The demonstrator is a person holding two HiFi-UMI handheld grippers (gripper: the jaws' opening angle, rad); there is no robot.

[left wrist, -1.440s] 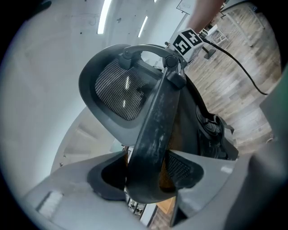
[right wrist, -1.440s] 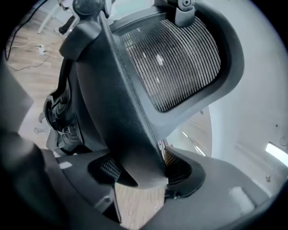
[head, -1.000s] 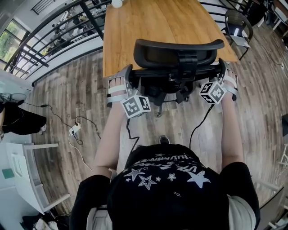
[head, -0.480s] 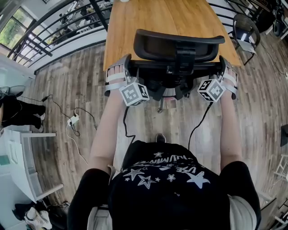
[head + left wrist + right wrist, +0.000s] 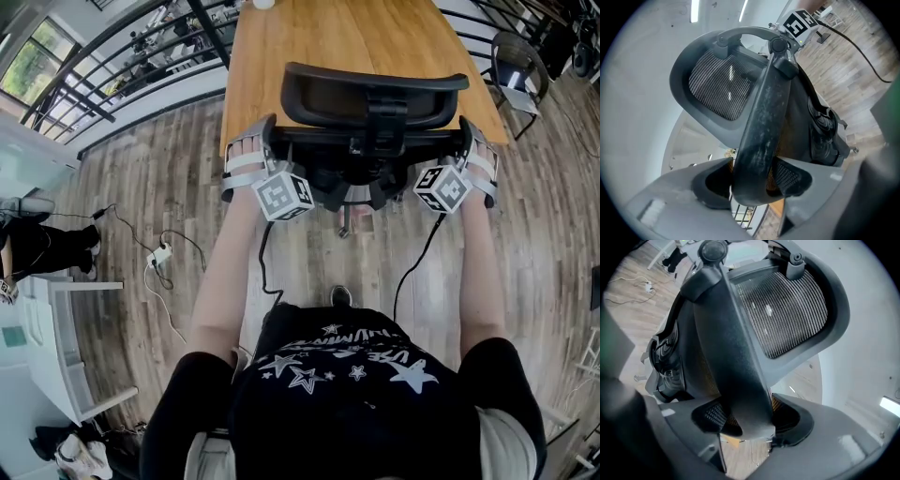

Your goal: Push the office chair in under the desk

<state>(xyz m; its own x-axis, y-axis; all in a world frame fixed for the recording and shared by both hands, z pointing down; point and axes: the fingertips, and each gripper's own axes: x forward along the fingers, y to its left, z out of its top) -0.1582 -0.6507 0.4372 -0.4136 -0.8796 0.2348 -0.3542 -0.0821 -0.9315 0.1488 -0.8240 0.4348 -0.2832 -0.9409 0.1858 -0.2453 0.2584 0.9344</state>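
The black office chair [image 5: 375, 94] stands at the near end of the wooden desk [image 5: 319, 42], its headrest over the desk's edge. My left gripper [image 5: 265, 142] is shut on the left side of the chair's back frame, and my right gripper [image 5: 466, 141] is shut on the right side. In the left gripper view the dark frame bar [image 5: 761, 117] runs up between the pads of the left gripper [image 5: 750, 180], with the mesh headrest [image 5: 722, 84] behind. In the right gripper view the same kind of bar [image 5: 733, 352] is clamped by the right gripper [image 5: 747, 416].
A second dark chair [image 5: 516, 61] stands at the desk's right side. A metal railing [image 5: 131, 56] runs along the upper left. A power strip with cables [image 5: 159, 253] lies on the wood floor, near white furniture [image 5: 52, 347] and a person [image 5: 23, 244].
The chair has slid forward, its headrest now further over the desk's edge. Both grippers went forward with it, still clamped on the frame.
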